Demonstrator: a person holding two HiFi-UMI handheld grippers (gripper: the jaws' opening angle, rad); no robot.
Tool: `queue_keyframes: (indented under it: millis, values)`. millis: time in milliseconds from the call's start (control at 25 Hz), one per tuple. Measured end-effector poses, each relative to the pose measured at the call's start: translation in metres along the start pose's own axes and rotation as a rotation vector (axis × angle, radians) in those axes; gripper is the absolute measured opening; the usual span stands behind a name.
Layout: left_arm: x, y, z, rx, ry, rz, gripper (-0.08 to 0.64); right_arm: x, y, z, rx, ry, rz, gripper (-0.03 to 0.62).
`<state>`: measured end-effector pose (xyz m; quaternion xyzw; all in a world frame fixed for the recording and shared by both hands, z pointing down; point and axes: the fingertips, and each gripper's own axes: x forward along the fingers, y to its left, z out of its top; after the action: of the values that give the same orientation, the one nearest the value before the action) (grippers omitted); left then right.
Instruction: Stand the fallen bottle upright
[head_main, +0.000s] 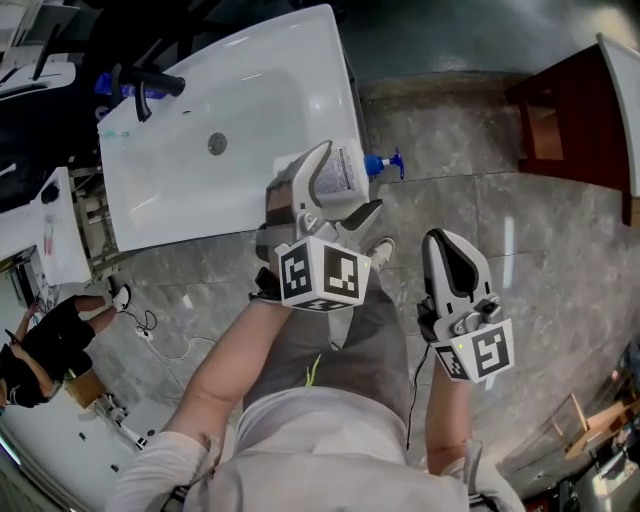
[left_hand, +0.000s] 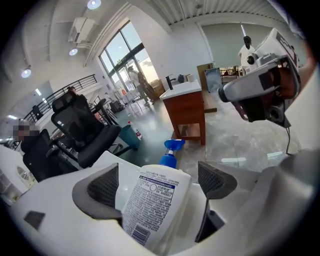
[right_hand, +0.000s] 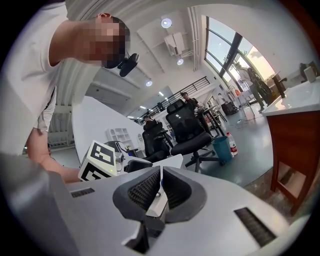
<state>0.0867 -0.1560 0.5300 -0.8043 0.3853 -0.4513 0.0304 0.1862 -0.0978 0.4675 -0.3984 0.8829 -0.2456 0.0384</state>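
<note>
A white bottle (head_main: 345, 172) with a blue pump head (head_main: 384, 163) lies on its side at the right front corner of the white sink counter (head_main: 250, 100), its pump sticking out past the edge. My left gripper (head_main: 345, 188) is over it, open, one jaw on each side of the body. In the left gripper view the bottle (left_hand: 155, 205) lies between the dark pads (left_hand: 100, 189); the right pad stands clear of it and the left one is close beside it. My right gripper (head_main: 441, 242) hangs over the floor to the right, shut and empty; it also shows as the right gripper (right_hand: 161, 176).
The counter has a basin with a drain (head_main: 217, 143) and a black faucet (head_main: 146, 86). A brown wooden cabinet (head_main: 570, 110) stands at the upper right over the stone floor. Office chairs (left_hand: 80, 130) and a blue bin (left_hand: 131, 136) stand beyond. A person (head_main: 40, 345) crouches at lower left.
</note>
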Motion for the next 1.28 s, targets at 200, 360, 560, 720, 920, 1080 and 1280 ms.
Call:
queue_keyframes:
  millis: [200,360,560,720,920,1080,1280]
  values:
    - [0.015,-0.005,-0.003,-0.039,0.036,-0.007,0.515,-0.001,-0.006,-0.011,0.009,0.013,0.003,0.041]
    - [0.026,-0.007,-0.010,-0.093,0.085,-0.025,0.535,-0.004,-0.011,-0.015,0.017,0.019,0.002,0.041]
    - [0.037,-0.002,-0.017,-0.104,0.134,-0.023,0.545,-0.007,-0.018,-0.016,0.025,0.019,-0.002,0.041]
    - [0.046,-0.003,-0.024,-0.041,0.194,-0.018,0.545,-0.006,-0.025,-0.018,0.032,0.020,-0.003,0.041]
    - [0.051,-0.008,-0.025,-0.010,0.229,-0.024,0.541,-0.003,-0.028,-0.021,0.039,0.019,0.005,0.041]
    - [0.052,-0.012,-0.023,0.018,0.232,-0.002,0.541,-0.003,-0.030,-0.021,0.041,0.017,0.009,0.041]
    - [0.051,-0.013,-0.022,0.025,0.237,0.004,0.540,-0.004,-0.031,-0.022,0.042,0.021,0.013,0.041]
